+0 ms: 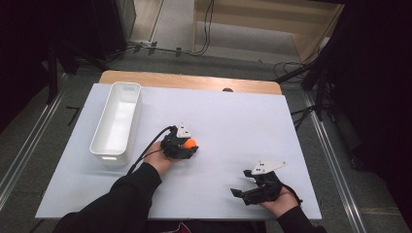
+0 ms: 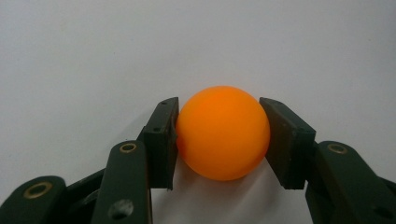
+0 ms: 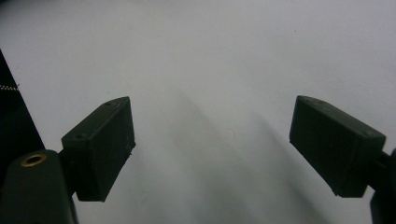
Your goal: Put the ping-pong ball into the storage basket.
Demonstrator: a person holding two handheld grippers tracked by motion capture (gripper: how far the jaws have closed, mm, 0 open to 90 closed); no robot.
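Far left of the table (image 1: 218, 104) sits the white tub (image 1: 116, 124), long and open-topped, and from above I can see nothing in it. Moving in from there, my left gripper (image 1: 187, 147) is down on the white surface near the middle, and here's the news: its jaws are clamped on the orange ball (image 1: 190, 143). In the left gripper view the ball (image 2: 223, 133) sits square between the two pads, one pressing each flank, and it rests low against the table. That's the grab made, by my reckoning, with the lift not yet begun. Over to the right, my right gripper (image 1: 248, 187) lies near the table's front edge, well apart from the ball, its jaws spread wide with nothing but bare table between them in the right gripper view. So what's next? I judge it's a straight lift with the grip kept firm, since a smooth round ball could squirt out sideways, then a carry leftward to the tub and a release only once I'm over its opening.
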